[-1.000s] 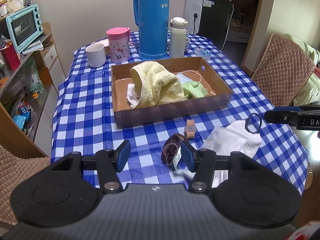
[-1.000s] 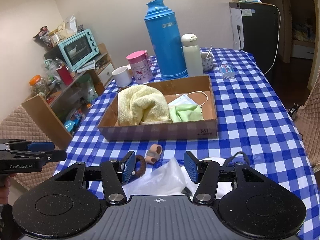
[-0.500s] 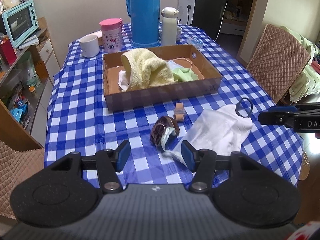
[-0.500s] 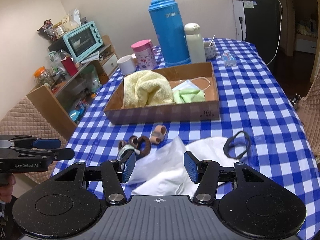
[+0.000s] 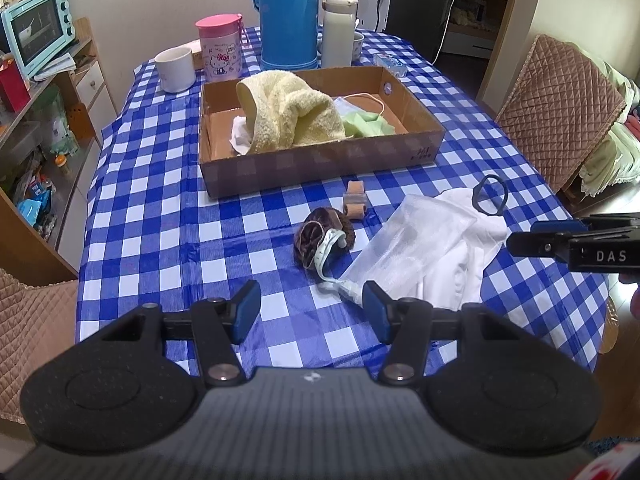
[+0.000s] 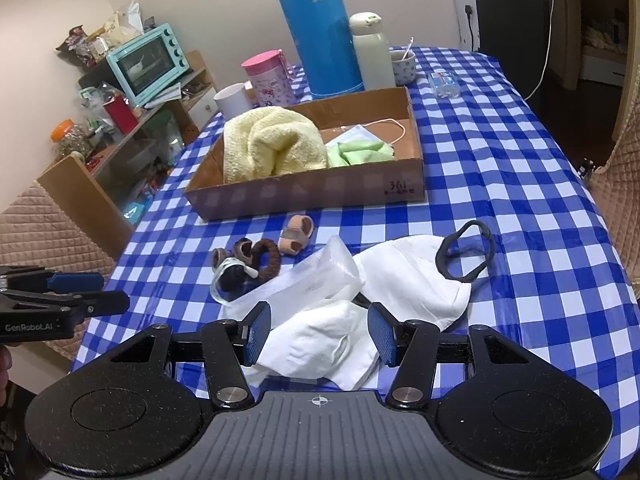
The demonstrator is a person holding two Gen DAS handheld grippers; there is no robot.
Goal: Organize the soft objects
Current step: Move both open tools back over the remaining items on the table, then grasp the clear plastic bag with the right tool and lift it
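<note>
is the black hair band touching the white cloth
Touching. In the right wrist view the black hair band lies with its lower loop over the white cloth's edge; its upper part rests on the tablecloth.

both claws angle downward: left claw (image 5: 311, 312) and right claw (image 6: 319, 339) gape empty.

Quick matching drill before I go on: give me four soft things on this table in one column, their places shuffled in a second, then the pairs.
Things:
1. yellow towel
2. black hair band
3. brown scrunchie
4. white cloth

Places:
A. on the tablecloth, left of the clear plastic bag
B. in front of the right gripper
C. inside the cardboard box
D. lying partly on the white cloth

Pairs: 1-C, 2-D, 3-A, 4-B
</note>
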